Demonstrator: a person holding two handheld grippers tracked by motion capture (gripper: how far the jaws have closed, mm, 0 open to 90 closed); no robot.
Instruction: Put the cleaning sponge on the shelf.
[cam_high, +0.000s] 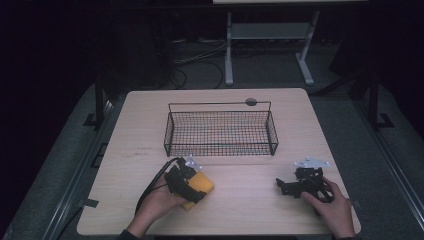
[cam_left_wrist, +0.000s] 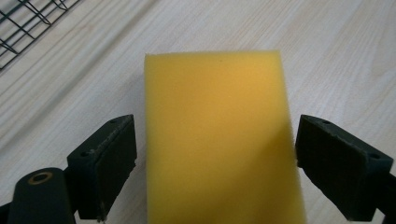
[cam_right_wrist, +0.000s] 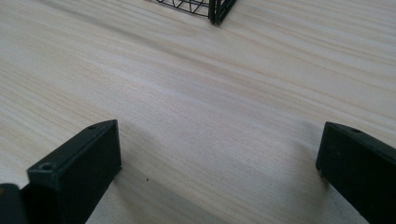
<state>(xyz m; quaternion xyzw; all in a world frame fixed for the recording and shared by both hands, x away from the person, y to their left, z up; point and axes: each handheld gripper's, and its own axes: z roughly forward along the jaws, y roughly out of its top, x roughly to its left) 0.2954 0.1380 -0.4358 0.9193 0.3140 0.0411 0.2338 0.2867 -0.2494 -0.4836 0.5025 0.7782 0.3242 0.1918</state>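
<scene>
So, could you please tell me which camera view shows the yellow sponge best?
The left gripper view: the yellow sponge lies large and sharp between the open jaws. The high view shows it small, partly covered by the left gripper.

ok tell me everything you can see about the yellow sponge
The yellow sponge is a plain rectangular foam block with a fine-pored, matte surface and straight edges. It lies flat on the light wooden table, in front of the wire basket and apart from it. The left gripper straddles it, jaws open on either long side, seemingly not yet squeezing.
</scene>
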